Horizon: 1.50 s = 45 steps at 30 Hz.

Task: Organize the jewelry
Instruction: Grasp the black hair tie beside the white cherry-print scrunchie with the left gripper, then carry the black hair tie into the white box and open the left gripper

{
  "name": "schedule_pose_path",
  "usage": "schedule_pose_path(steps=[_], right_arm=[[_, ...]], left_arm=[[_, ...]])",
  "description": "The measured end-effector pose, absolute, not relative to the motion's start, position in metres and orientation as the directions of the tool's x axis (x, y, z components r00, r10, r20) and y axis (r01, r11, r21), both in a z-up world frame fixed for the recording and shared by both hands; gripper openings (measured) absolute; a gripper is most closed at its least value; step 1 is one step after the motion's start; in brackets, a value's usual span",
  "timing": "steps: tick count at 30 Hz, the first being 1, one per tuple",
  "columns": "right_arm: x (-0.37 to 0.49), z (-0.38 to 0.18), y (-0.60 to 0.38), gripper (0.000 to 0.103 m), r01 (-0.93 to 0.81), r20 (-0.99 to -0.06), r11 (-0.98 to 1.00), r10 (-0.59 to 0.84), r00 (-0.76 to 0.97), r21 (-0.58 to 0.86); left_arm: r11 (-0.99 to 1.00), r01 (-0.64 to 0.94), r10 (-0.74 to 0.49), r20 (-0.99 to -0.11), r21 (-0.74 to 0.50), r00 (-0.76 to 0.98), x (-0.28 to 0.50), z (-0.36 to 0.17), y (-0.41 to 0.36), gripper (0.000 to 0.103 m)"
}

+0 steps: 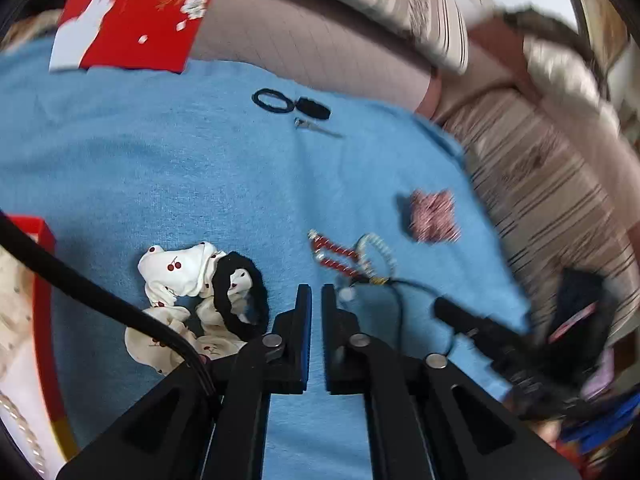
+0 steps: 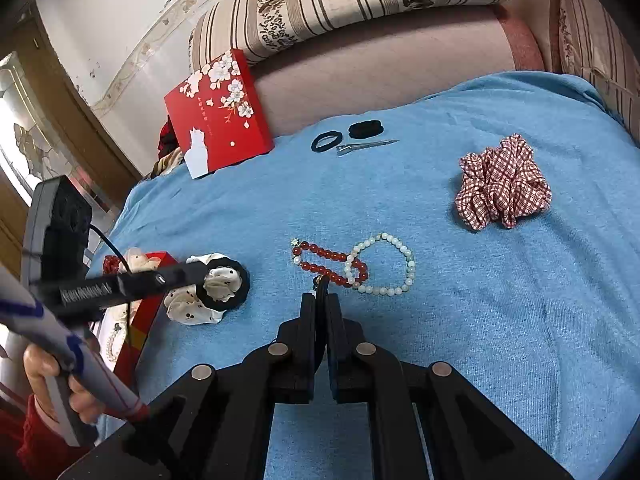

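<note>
Red bead bracelet overlapping pale bracelet
</note>
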State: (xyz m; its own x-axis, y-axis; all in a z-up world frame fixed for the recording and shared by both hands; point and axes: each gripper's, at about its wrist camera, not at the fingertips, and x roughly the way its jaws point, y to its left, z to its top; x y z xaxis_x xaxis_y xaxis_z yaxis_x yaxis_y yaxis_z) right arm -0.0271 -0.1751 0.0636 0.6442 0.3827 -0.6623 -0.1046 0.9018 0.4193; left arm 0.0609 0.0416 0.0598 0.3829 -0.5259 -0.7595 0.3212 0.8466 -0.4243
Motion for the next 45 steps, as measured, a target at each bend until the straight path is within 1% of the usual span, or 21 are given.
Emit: schedule_pose_path(steps=[1, 3, 9, 12, 13, 14, 16, 21, 23, 27, 33, 37, 40, 41, 45], right_arm=[[-0.027, 0.063, -0.176, 0.006, -0.103, -0.663, 0.901, 0.383, 0.643, 0.421], [-0.027, 0.063, -0.177, 0.006, -0.099, -0.665, 0.9, 0.384, 0.641, 0.424], [-0.028, 0.064, -0.178, 0.006, -0.096, -0.662, 0.9, 0.381, 0.646, 0.425], [-0.027, 0.064, -0.178, 0.006, -0.097, -0.662, 0.901, 0.381, 0.646, 0.423], [-0.027, 0.064, -0.179, 0.006, -0.096, -0.663, 0.901, 0.38, 0.645, 0.423], [-0.027, 0.064, -0.179, 0.006, -0.096, -0.663, 0.901, 0.38, 0.645, 0.423], [-0.026, 0.064, -0.18, 0.006, -0.096, -0.662, 0.901, 0.38, 0.646, 0.423], [-0.031, 0.07, -0.179, 0.006, -0.107, -0.648, 0.904, 0.376, 0.662, 0.414], [-0.034, 0.073, -0.177, 0.006, -0.116, -0.641, 0.903, 0.379, 0.667, 0.413], [-0.044, 0.08, -0.172, 0.006, -0.141, -0.622, 0.897, 0.396, 0.675, 0.419], [-0.065, 0.109, -0.144, 0.006, -0.21, -0.582, 0.883, 0.439, 0.685, 0.419], [-0.078, 0.132, -0.109, 0.006, -0.289, -0.56, 0.865, 0.49, 0.669, 0.411], [-0.081, 0.145, -0.075, 0.006, -0.346, -0.551, 0.839, 0.539, 0.637, 0.42], [-0.081, 0.15, -0.063, 0.006, -0.366, -0.548, 0.828, 0.557, 0.624, 0.424], [-0.084, 0.162, -0.011, 0.006, -0.447, -0.538, 0.777, 0.629, 0.561, 0.442]], left_arm=[[0.864, 0.329, -0.493, -0.779, -0.382, 0.389, 0.061, 0.056, 0.036, 0.011], [0.887, 0.345, -0.434, -0.811, -0.308, 0.391, 0.061, 0.048, 0.028, 0.016], [0.921, 0.366, -0.284, -0.877, -0.137, 0.387, 0.062, 0.017, 0.016, 0.02], [0.923, 0.373, -0.257, -0.875, -0.097, 0.41, 0.06, 0.015, 0.012, 0.02], [0.924, 0.372, -0.253, -0.876, -0.092, 0.411, 0.059, 0.015, 0.012, 0.011], [0.923, 0.371, -0.259, -0.874, -0.1, 0.411, 0.058, 0.016, 0.012, 0.007], [0.923, 0.363, -0.283, -0.865, -0.128, 0.415, 0.057, 0.02, 0.013, 0.007], [0.894, 0.346, -0.424, -0.791, -0.286, 0.441, 0.045, 0.053, 0.026, 0.007], [0.869, 0.335, -0.487, -0.746, -0.364, 0.455, 0.036, 0.069, 0.04, 0.007], [0.865, 0.292, -0.502, -0.698, -0.409, 0.51, 0.01, 0.096, 0.071, 0.007], [0.91, 0.157, -0.396, -0.69, -0.385, 0.606, -0.035, 0.119, 0.136, 0.007], [0.942, 0.021, -0.275, -0.732, -0.336, 0.624, -0.062, 0.112, 0.191, 0.007], [0.952, -0.131, -0.137, -0.766, -0.277, 0.629, -0.076, 0.104, 0.239, 0.007], [0.947, -0.172, -0.108, -0.773, -0.271, 0.625, -0.079, 0.101, 0.254, 0.007], [0.917, -0.282, -0.057, -0.795, -0.28, 0.604, -0.085, 0.089, 0.302, 0.007]])
